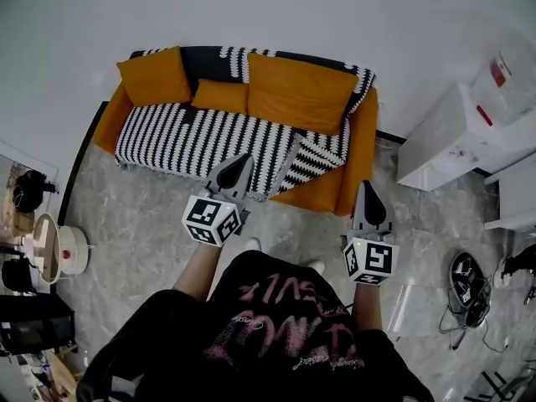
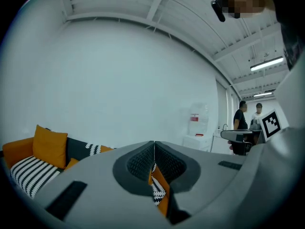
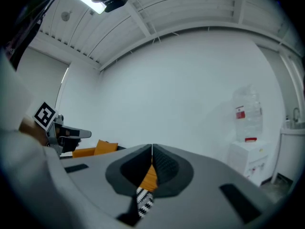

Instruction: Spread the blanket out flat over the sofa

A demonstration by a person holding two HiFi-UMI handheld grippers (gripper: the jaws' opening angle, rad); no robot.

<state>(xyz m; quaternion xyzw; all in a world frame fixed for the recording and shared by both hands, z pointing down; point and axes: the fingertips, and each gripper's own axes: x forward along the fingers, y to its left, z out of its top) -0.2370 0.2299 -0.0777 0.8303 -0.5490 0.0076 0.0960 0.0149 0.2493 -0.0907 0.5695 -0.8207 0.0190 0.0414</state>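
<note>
The black and white striped blanket [image 1: 209,136] lies on the seat of the orange sofa [image 1: 362,153] and covers it from the left arm almost to the right arm. At the near right, one corner [image 1: 311,162] of it is folded back on itself, and the orange seat shows bare beside it. A darker part of the blanket, with a white pattern, runs along the backrest. Three orange cushions [image 1: 297,90] lean there, a large one at the right, a small one in the middle and one at the left end.

You stand on the grey marbled floor [image 1: 151,224], in front of the sofa. Your left tool [image 1: 241,161] points at the near edge of the seat, close to the folded corner. Its jaws are pressed together and hold nothing. Whether it touches the blanket, I cannot tell. Your right tool [image 1: 367,189] is near the right arm of the sofa. Its jaws are also together and empty.

To the right of the sofa, a white water dispenser [image 1: 448,136] with a clear bottle [image 1: 507,78] stands against the white wall [image 1: 293,7]. Two persons [image 2: 240,120] stand far at the right.
</note>
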